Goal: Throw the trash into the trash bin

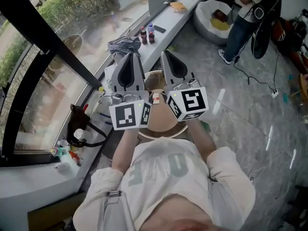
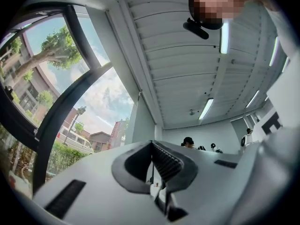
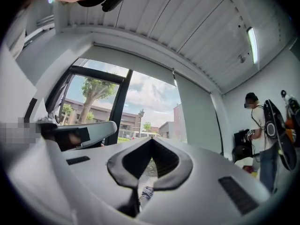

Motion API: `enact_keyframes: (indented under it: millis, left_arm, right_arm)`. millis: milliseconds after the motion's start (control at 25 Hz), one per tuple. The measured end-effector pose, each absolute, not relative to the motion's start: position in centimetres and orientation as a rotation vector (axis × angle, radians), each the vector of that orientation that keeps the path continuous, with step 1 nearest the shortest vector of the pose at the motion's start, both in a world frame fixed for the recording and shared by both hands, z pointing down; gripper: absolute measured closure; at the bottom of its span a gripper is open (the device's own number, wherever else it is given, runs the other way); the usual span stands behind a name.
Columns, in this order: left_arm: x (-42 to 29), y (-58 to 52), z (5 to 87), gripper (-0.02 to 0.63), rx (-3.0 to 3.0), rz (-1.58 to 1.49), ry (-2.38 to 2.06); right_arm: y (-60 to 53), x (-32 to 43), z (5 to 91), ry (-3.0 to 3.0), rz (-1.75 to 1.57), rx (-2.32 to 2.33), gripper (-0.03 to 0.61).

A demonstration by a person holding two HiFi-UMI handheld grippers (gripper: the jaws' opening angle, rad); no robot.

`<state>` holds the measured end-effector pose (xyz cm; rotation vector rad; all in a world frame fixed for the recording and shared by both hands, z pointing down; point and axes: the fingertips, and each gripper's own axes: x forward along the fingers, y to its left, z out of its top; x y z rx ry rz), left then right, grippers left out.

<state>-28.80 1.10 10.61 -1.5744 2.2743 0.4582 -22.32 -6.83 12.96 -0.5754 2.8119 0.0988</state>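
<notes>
I hold both at frame centre: left gripper (image 1: 133,57) and right gripper (image 1: 167,55), jaws pressed together, nothing between them. The round tan trash bin (image 1: 166,127) sits just below them. I can't read the shirt (image 1: 163,172) lettering.

Looks like an office-type lounge or lobby. Tall curved window wall (image 1: 53,81) onto a street, polished stone floor (image 1: 240,105), slatted ceiling (image 2: 168,46) with strip lights (image 2: 224,36). Bottles (image 1: 147,34) on the window ledge (image 1: 166,28), beanbag seat (image 1: 211,16) nearby.

Left gripper (image 1: 131,55) beside right gripper (image 1: 166,53) (seemingly closed)
</notes>
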Motion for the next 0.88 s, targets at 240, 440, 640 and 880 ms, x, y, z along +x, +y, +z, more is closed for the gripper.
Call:
enact_keyframes:
  millis: [240,440,640,880]
  left_arm:
    - [-27.5,0.5,9.9,0.601,-1.606,0.434,2.218]
    - [-27.7,0.0,11.2,0.601,-1.643,0.455,2.222]
    - [-29.0,-0.2,12.2,0.601,-1.625,0.449,2.277]
    - [-31.0,-0.5,13.4,0.601,-1.559,0.401,2.346]
  right_arm:
    - [-7.8,-22.2,13.4,2.823,0.061,-0.590,0.563]
    - [-8.2,-22.3,14.9,2.834,0.021,-0.598,0.563]
    - [-8.6,-22.9,16.2,2.876,0.022,-0.605,0.563]
    - [-9.8,-24.4,17.9,2.940,0.001,-0.598,0.563]
